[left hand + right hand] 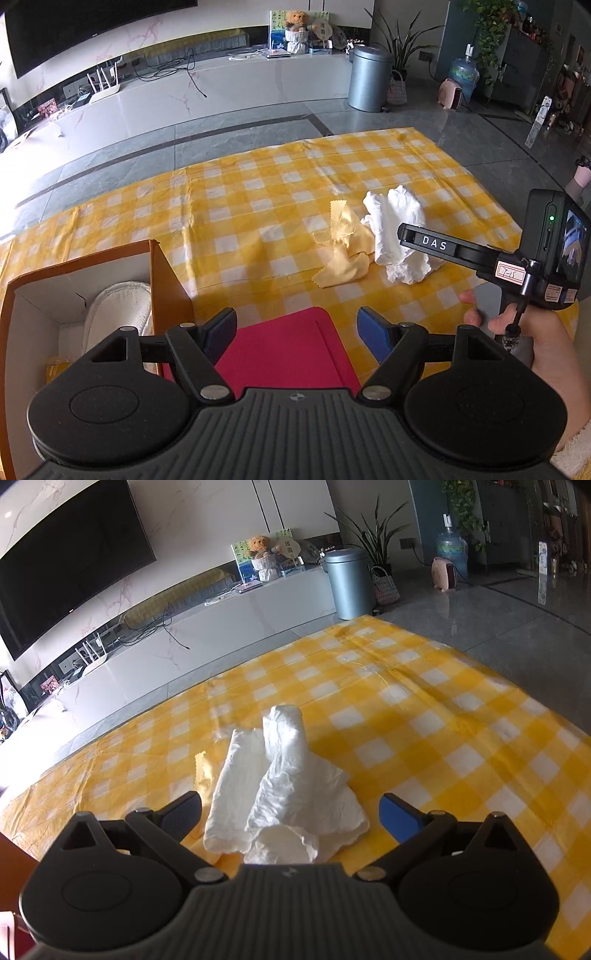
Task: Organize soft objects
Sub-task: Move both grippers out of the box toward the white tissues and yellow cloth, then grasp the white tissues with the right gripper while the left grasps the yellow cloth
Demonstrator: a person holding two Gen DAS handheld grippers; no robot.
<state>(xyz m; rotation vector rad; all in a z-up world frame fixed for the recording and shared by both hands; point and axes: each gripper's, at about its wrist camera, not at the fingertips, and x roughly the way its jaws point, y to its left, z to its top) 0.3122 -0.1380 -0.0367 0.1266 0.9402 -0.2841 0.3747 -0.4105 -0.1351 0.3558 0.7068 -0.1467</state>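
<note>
Yellow-and-white checked cloth (pixel 258 192) spread over the bench, far edge meeting grey floor tiles. White cloth (pixel 280 782), crumpled and partly rolled, lying mid-bench, just ahead of the right tool (pixel 290 816); near end cut off below by the tool body. Right tool spread wide, pads clear of the cloth on both sides, grasping nothing. Yellow rag (pixel 343 254) touching the white cloth's left side in the left wrist view; in the right wrist view mostly hidden behind the white cloth, only a zigzag edge (pixel 202 764) showing.

Left tool (pixel 297 334) likewise spread wide and empty, hanging over a red mat (pixel 288 350), whose near edge is hidden under the tool body. Orange box (pixel 162 280) at left, open on top, white inside; a white fluffy thing (pixel 118 310) lying within, lower part covered by the left tool, shape hard to make out. Something yellow (pixel 55 369) in the box's bottom corner, too cropped to identify.

Right hand (pixel 517 332) seen at the frame's right edge in the left wrist view, gripping the right tool's handle; sleeve cut off at the corner. Right tool's fingers there seen edge-on only, across the white cloth.
</note>
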